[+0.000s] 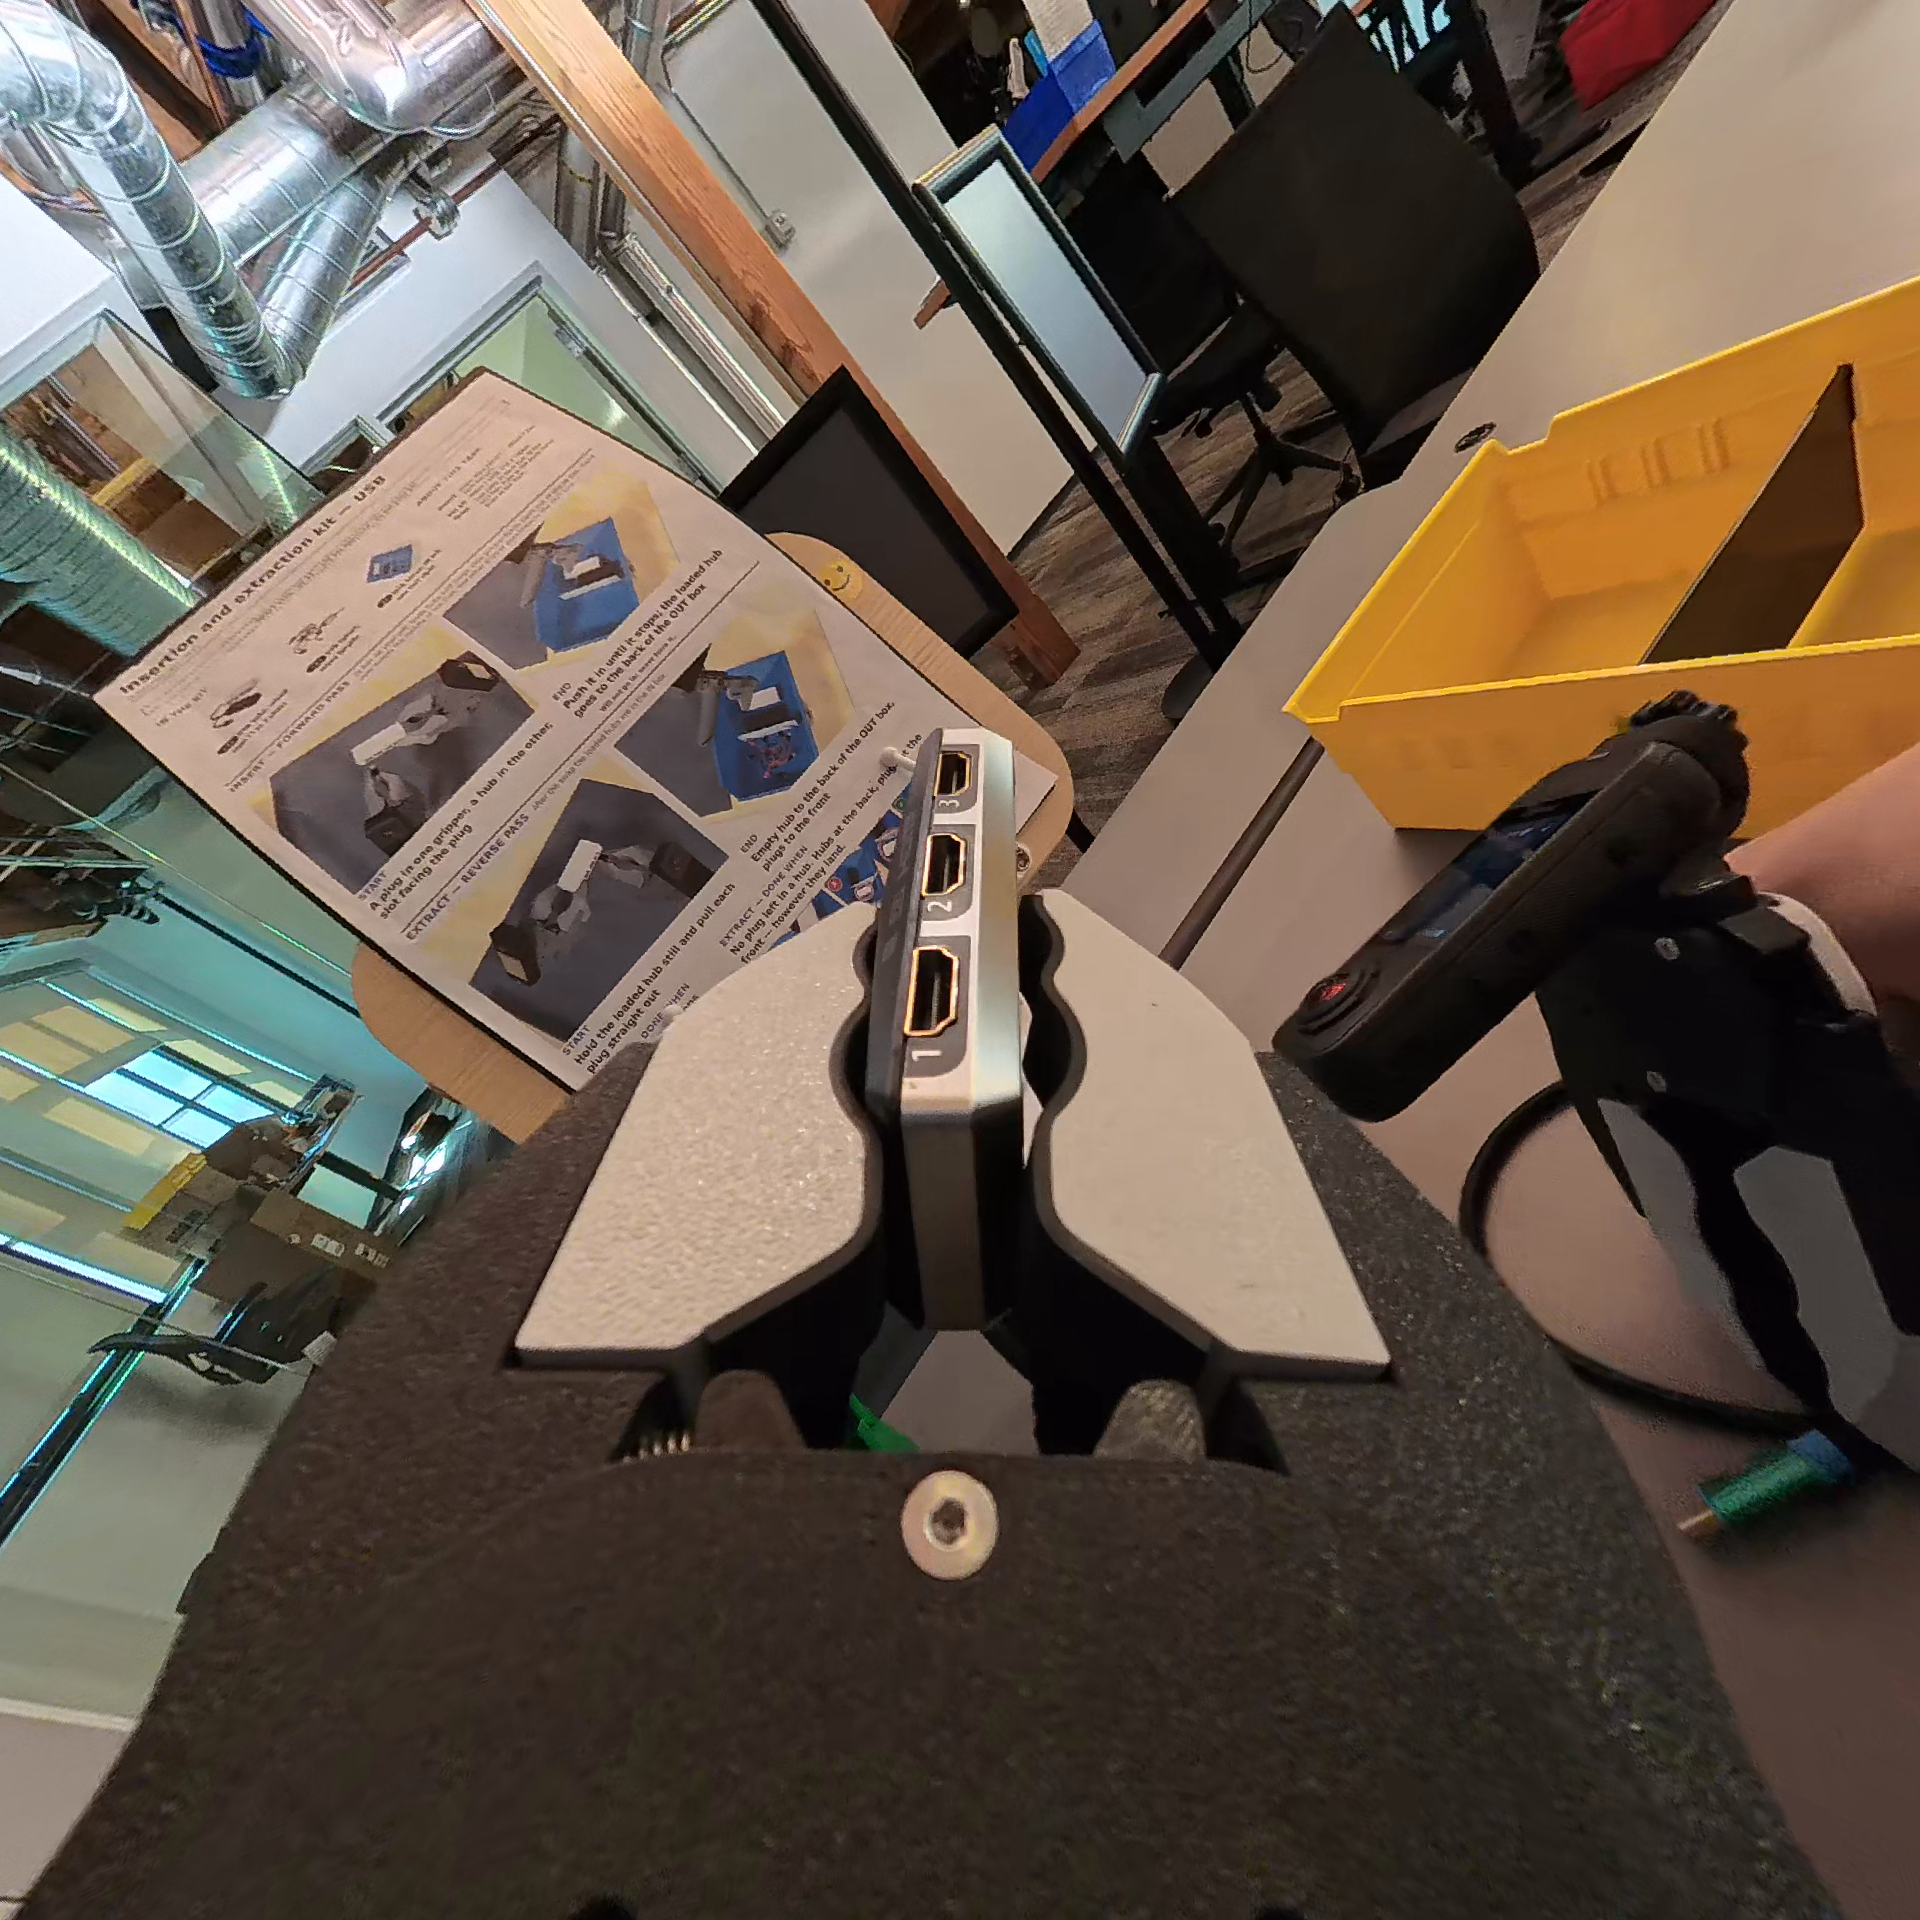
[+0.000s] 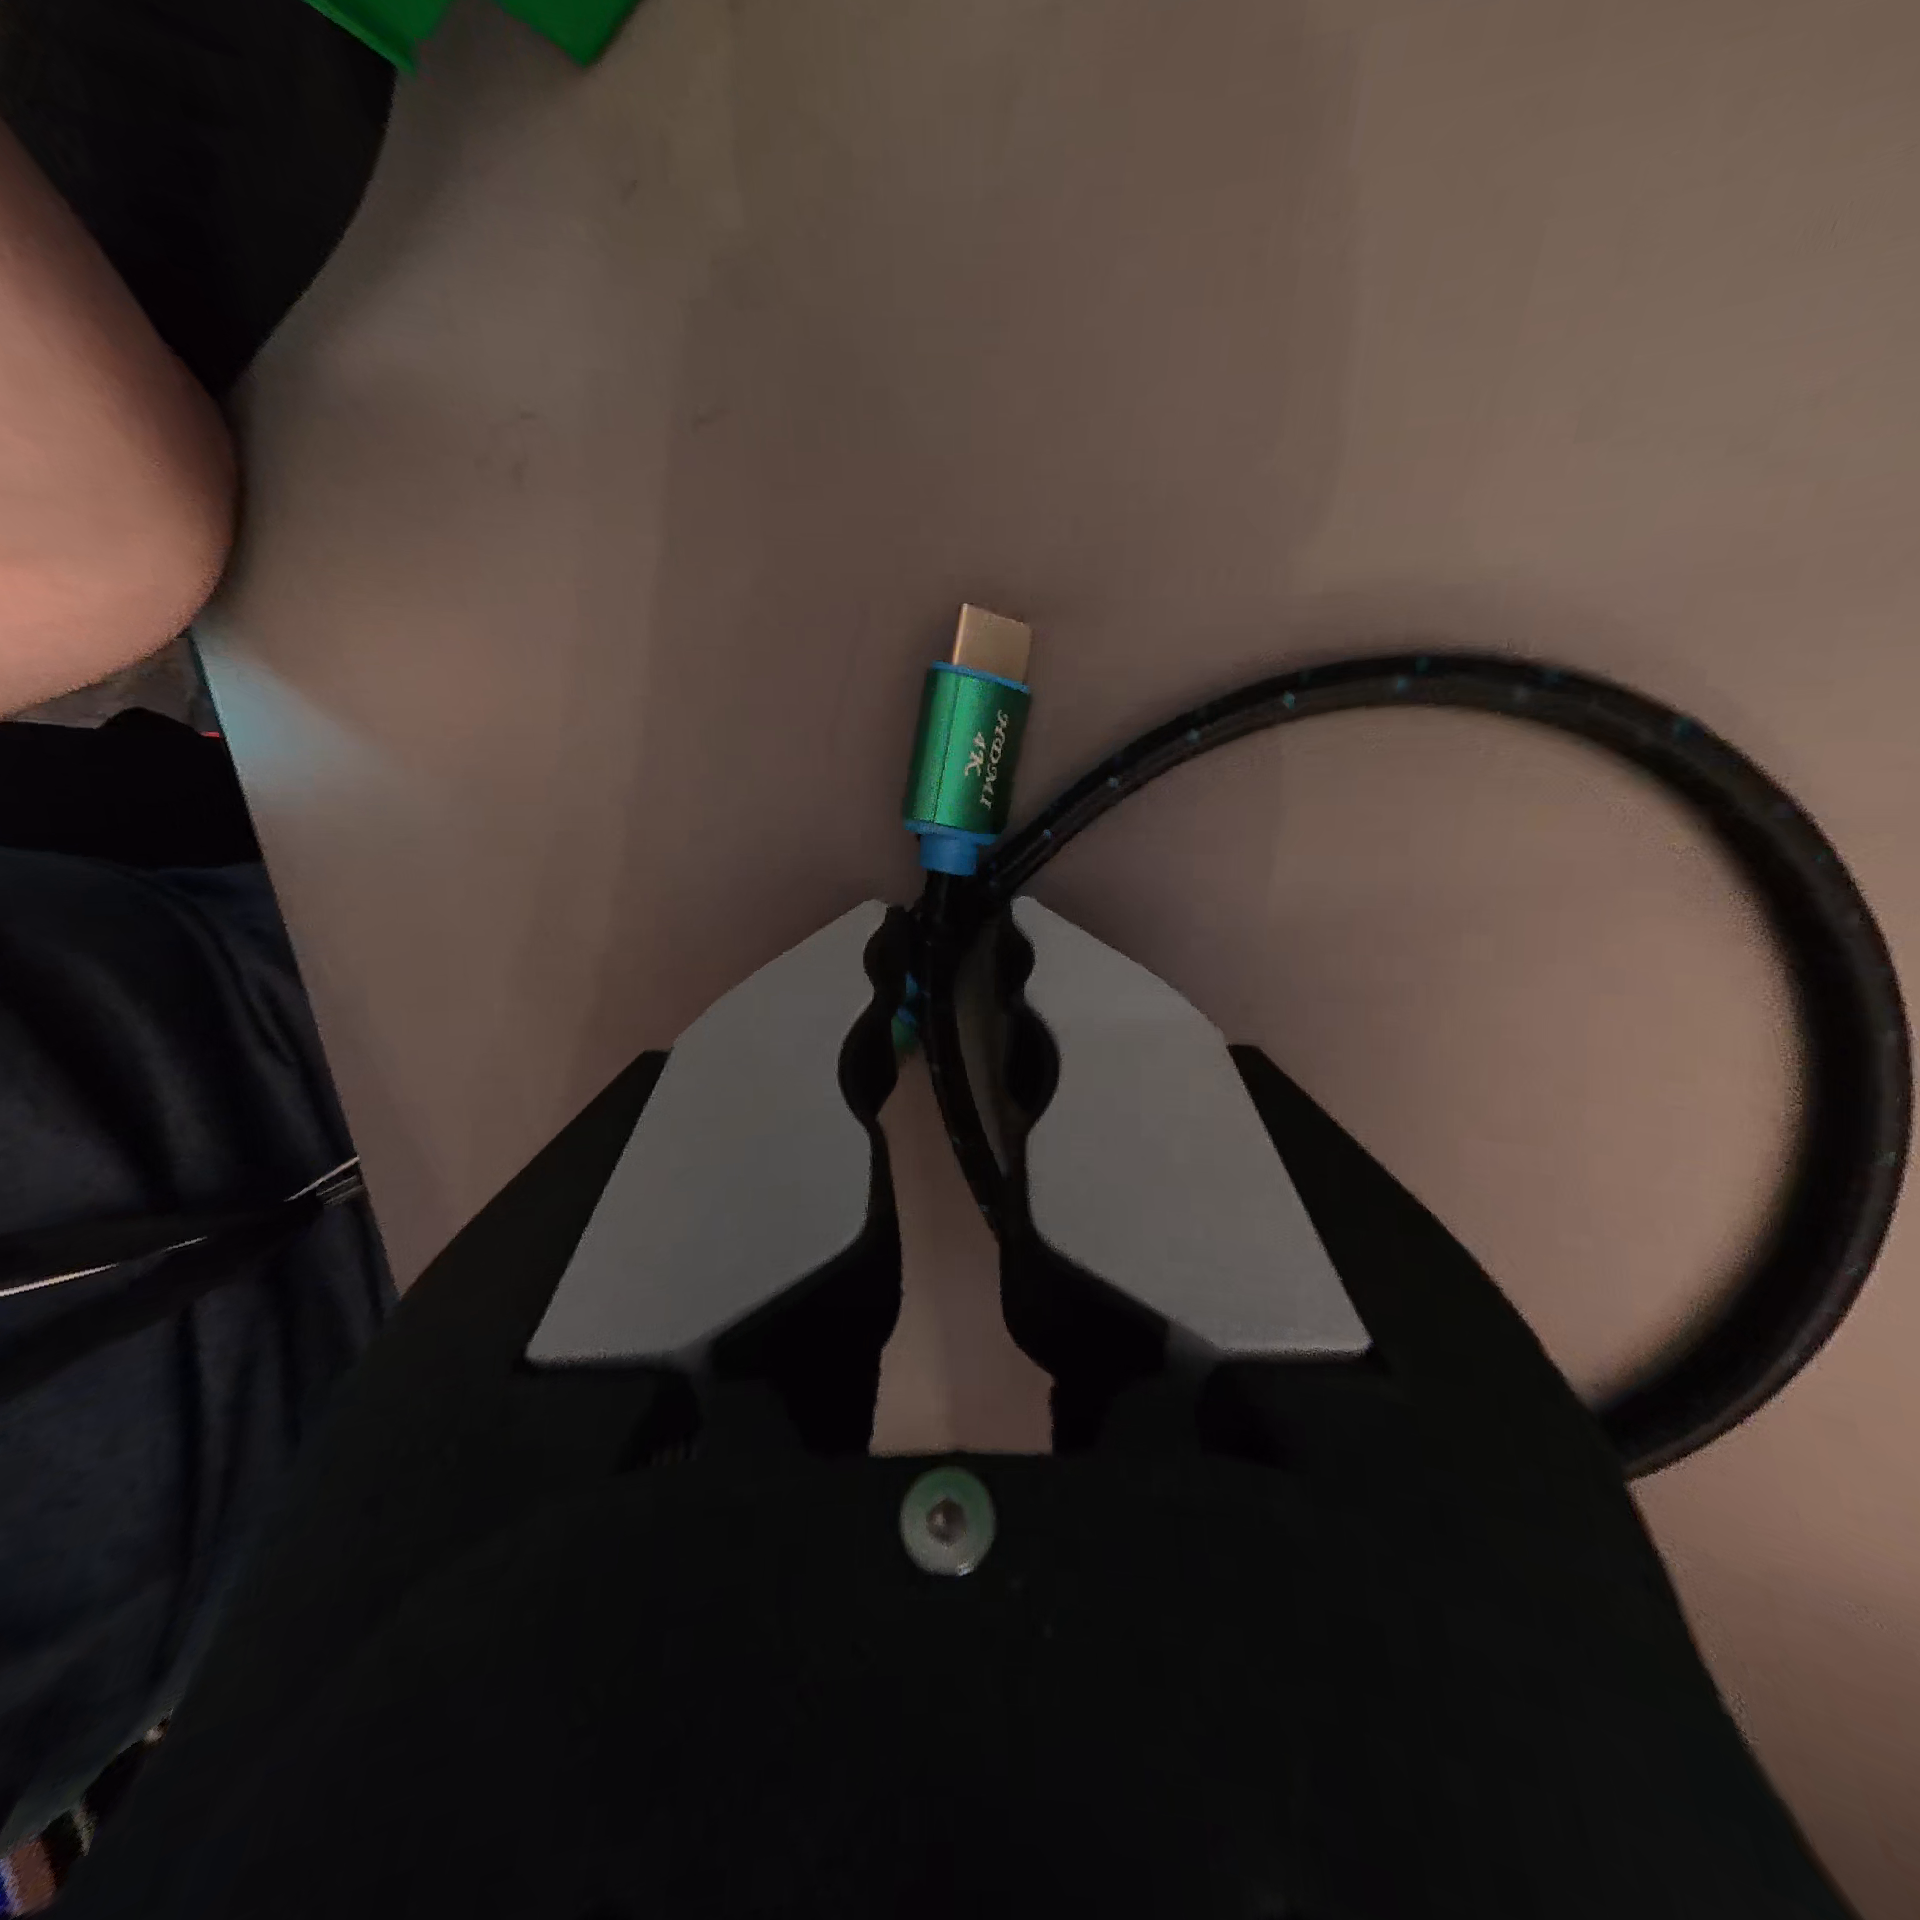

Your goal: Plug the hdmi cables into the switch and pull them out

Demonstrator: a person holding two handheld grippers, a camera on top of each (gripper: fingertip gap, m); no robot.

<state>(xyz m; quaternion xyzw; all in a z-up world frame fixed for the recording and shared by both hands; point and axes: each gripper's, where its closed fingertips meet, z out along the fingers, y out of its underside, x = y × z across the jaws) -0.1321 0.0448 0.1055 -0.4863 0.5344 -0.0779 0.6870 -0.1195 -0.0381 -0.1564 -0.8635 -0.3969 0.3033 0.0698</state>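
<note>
We held the switch (image 1: 940, 997) in our left gripper (image 1: 943, 935), its fingers (image 1: 717, 1122) clamped on the slim grey body from both sides. The switch stood on edge, raised above the desk (image 1: 1247, 852), with its row of three gold-rimmed ports facing the camera; all three were empty. Behind it leaned an instruction sheet (image 1: 468, 748) on a wooden board, and a yellow bin (image 1: 1558, 623) sat on the desk to the right.

Our right gripper (image 2: 948, 914) was low over the desk (image 2: 1351, 312), its fingers (image 2: 769, 1101) closed on the black braided cable (image 2: 1766, 935) just behind the plug (image 2: 961, 753). The green plug, with its blue collar and gold tip, stuck out past the fingertips and pointed away from the camera, apart from the switch. The cable curled off to the right in a wide loop and came back under the gripper. In the left wrist view the right gripper (image 1: 1621, 997) showed to the right of the switch, with the green plug (image 1: 1766, 1486) below it.
</note>
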